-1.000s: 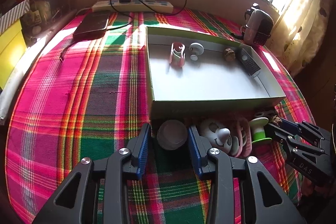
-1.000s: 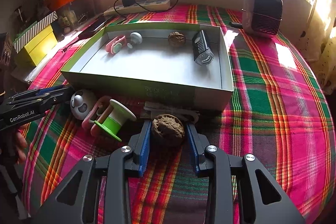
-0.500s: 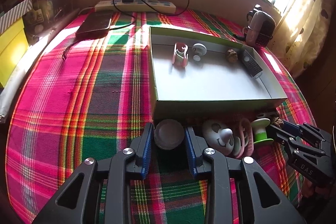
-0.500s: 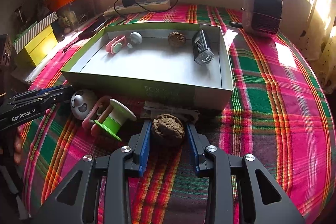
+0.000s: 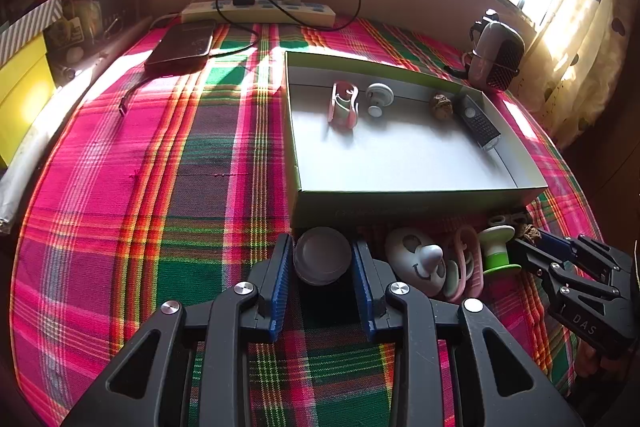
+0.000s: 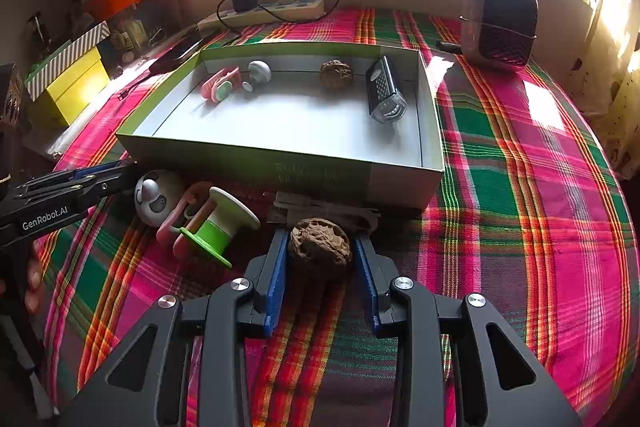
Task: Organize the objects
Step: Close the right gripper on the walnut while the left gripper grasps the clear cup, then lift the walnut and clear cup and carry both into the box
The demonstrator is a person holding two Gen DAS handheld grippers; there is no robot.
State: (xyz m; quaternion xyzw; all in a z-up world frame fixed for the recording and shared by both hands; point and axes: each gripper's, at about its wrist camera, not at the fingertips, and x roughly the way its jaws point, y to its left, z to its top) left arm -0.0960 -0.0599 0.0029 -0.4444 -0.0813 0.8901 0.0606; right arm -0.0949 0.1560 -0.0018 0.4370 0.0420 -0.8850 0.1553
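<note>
The white cap (image 5: 322,255) sits on the plaid cloth (image 5: 160,187), right in front of the near wall of the box (image 5: 400,201). The left claw (image 5: 320,267) is clenched on it, one blue pad on each side. The cap is round and smooth, so I think it could pop out if the squeeze is off to one side.

The walnut (image 6: 320,243) lies on the cloth too, just in front of the same box wall. The right claw (image 6: 322,259) grips it between its blue pads. The nut is bumpy and hard, so it might roll or twist in the grip when it goes up.

Both things are very near the box wall. If a claw goes forward before it goes up high enough, it could bump the wall and push the box.

Between the two claws lie more toys: a white panda face toy (image 5: 416,259), some pink rings (image 5: 466,261) and a green and white spool (image 6: 224,223). They are packed close, and the spool is just beside the right claw. A claw that swings sideways could knock them.

Inside the box there are already a pink toy (image 5: 342,103), a white knob (image 5: 378,97), another walnut (image 6: 337,74) and a small black grater (image 6: 386,95). A drop from too high could bounce into them.
</note>
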